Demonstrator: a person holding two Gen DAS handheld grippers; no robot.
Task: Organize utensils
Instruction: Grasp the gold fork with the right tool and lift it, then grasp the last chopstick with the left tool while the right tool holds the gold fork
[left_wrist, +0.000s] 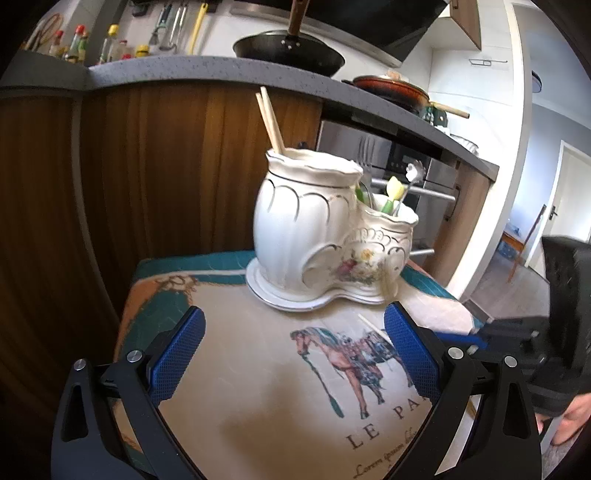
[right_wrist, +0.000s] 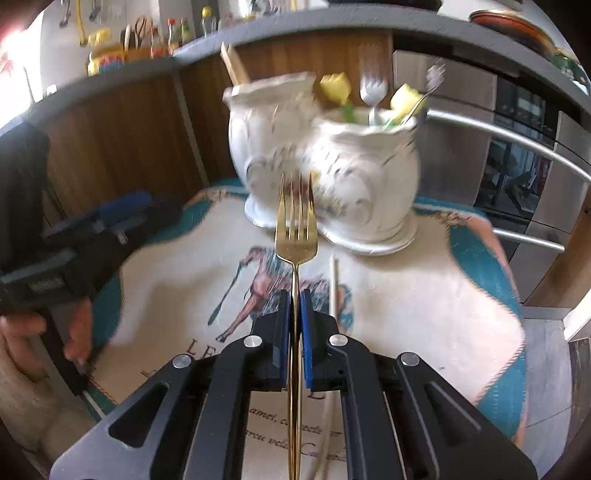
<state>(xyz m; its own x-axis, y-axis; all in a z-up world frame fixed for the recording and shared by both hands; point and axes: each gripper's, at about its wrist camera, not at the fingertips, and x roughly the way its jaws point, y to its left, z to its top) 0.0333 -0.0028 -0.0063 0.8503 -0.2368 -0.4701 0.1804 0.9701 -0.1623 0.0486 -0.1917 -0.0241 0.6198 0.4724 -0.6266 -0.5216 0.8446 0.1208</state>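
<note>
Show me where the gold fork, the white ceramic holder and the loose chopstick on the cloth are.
gold fork (right_wrist: 295, 243): right wrist view, base of the tines.
white ceramic holder (left_wrist: 295, 221): left wrist view, taller pot's side.
loose chopstick (right_wrist: 335, 284): right wrist view, mid-shaft.

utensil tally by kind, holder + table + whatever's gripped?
Forks: 3, gold fork in right hand-held gripper, two silver in ceramic holder
Chopsticks: 3, two in holder, one on table
Tulip-topped pieces: 2
Total: 8
</note>
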